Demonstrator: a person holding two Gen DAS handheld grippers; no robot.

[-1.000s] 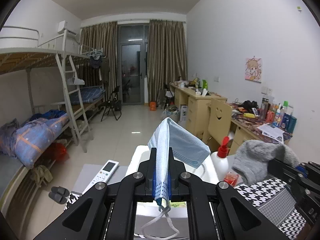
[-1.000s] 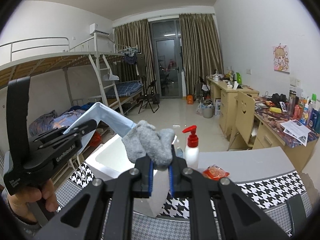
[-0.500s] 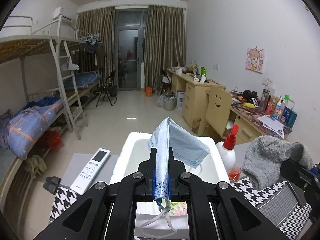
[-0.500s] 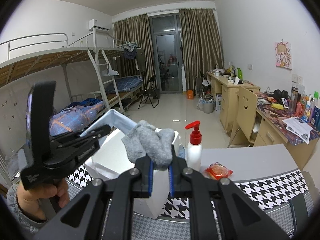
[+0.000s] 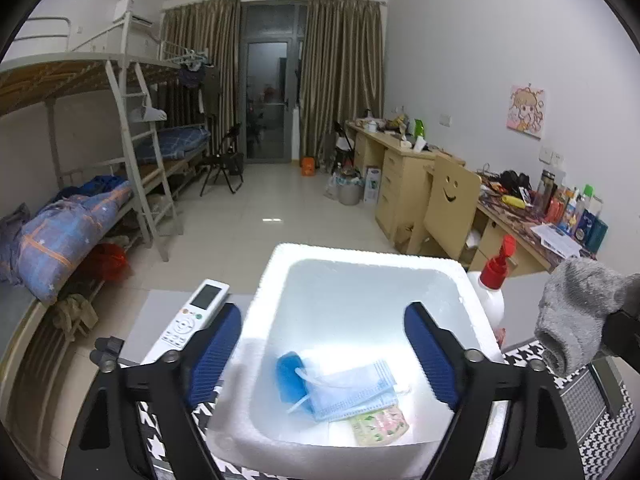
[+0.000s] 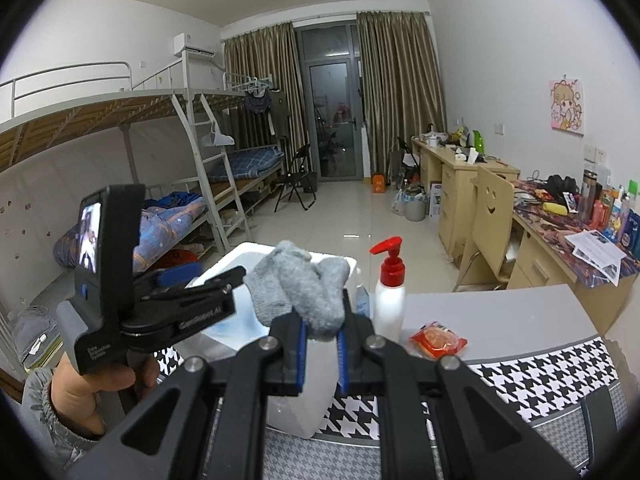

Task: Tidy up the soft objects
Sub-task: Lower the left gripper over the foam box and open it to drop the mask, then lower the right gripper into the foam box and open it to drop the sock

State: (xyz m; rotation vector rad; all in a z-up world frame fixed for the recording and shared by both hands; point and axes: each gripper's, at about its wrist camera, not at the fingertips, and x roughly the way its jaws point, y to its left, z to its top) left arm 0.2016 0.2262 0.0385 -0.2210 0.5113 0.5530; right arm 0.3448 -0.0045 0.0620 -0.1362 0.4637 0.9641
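Note:
My left gripper [image 5: 324,344] is open and empty, its jaws spread over a white foam box [image 5: 280,264]. A light blue face mask [image 5: 352,390] lies loose on the box floor beside a blue item [image 5: 289,376] and a small patterned packet [image 5: 380,426]. My right gripper [image 6: 322,354] is shut on a grey sock [image 6: 304,294], held up just right of the box [image 6: 240,254]. The sock also shows at the right edge of the left wrist view [image 5: 576,312]. The left gripper appears from the side in the right wrist view [image 6: 224,280].
A white remote [image 5: 196,314] lies left of the box. A white pump bottle with a red top [image 6: 390,292] and a red snack packet [image 6: 438,338] stand right of it on the grey table [image 6: 500,320]. A houndstooth cloth [image 6: 540,380] covers the near part.
My left gripper opened and the face mask dropped from it into the foam box. The right gripper still holds the sock beside the box.

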